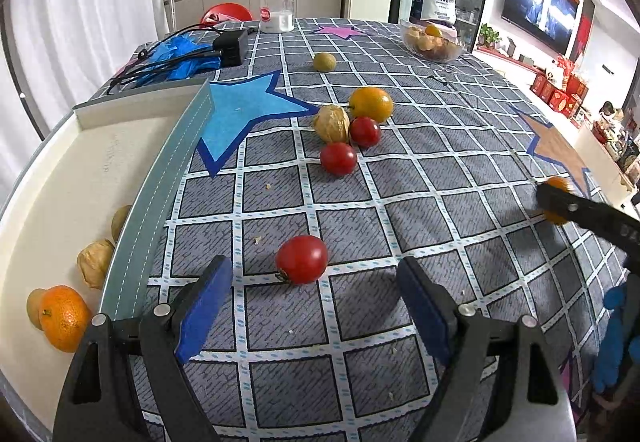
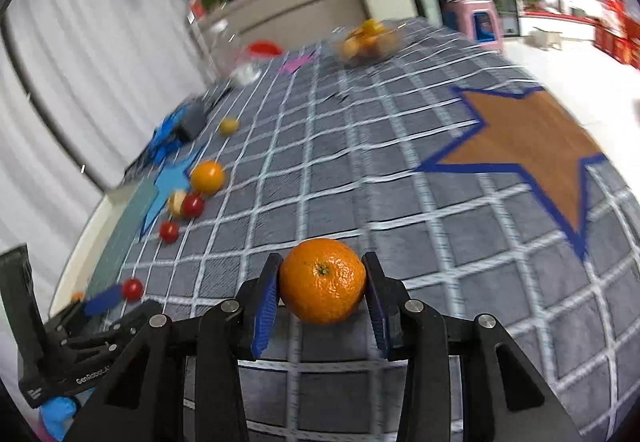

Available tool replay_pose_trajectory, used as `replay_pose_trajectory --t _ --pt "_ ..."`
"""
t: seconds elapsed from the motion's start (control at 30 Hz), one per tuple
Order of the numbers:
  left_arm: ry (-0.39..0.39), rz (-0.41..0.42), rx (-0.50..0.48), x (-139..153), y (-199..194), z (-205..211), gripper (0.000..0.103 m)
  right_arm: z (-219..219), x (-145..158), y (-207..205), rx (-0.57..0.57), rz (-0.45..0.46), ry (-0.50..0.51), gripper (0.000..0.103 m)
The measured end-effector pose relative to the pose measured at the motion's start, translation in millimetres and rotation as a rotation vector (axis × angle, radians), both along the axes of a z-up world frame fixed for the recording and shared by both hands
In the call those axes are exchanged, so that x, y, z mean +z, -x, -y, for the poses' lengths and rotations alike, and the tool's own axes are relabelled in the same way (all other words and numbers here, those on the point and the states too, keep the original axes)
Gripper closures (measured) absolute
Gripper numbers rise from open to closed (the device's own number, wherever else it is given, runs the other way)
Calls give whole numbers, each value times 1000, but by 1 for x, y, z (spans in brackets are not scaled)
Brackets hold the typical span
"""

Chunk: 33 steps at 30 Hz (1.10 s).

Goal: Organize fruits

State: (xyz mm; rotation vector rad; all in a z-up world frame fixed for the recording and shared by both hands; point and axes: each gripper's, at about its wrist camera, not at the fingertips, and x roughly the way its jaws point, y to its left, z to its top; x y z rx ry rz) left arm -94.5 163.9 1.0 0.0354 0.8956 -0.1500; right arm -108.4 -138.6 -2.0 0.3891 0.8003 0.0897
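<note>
The right gripper (image 2: 322,280) clamps a round orange mandarin (image 2: 322,281) between blue pads; the left gripper (image 1: 316,302) gapes wide and empty near a red cherry tomato (image 1: 302,259).

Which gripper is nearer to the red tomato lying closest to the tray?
Left. The left gripper hangs open just short of the red tomato, which lies ahead of its fingertips. The right gripper, shut on a mandarin, is farther off across the table.
</note>
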Motion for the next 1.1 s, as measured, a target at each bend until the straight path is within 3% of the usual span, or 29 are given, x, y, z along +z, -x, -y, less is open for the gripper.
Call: replay_pose_trajectory --t 0.13,0.23,0.3,0.33,0.5,1.1 --pt "-27 8 5 1 -1 3 28 7 -3 -5 -3 -12 -54 62" --pt "-39 18 -19 3 -2 12 51 9 -2 -3 2 -2 -68 62" --pt "-53 26 -36 4 -1 18 75 10 -2 -2 -3 3 -74 62" --pt "-60 29 -40 4 0 21 79 10 -2 -4 -9 3 -76 62" --pt "-90 56 -52 4 9 28 80 11 -4 -4 -20 -2 -77 62" --pt "-11 102 -49 24 26 9 80 11 -4 -6 -26 -11 -72 62"
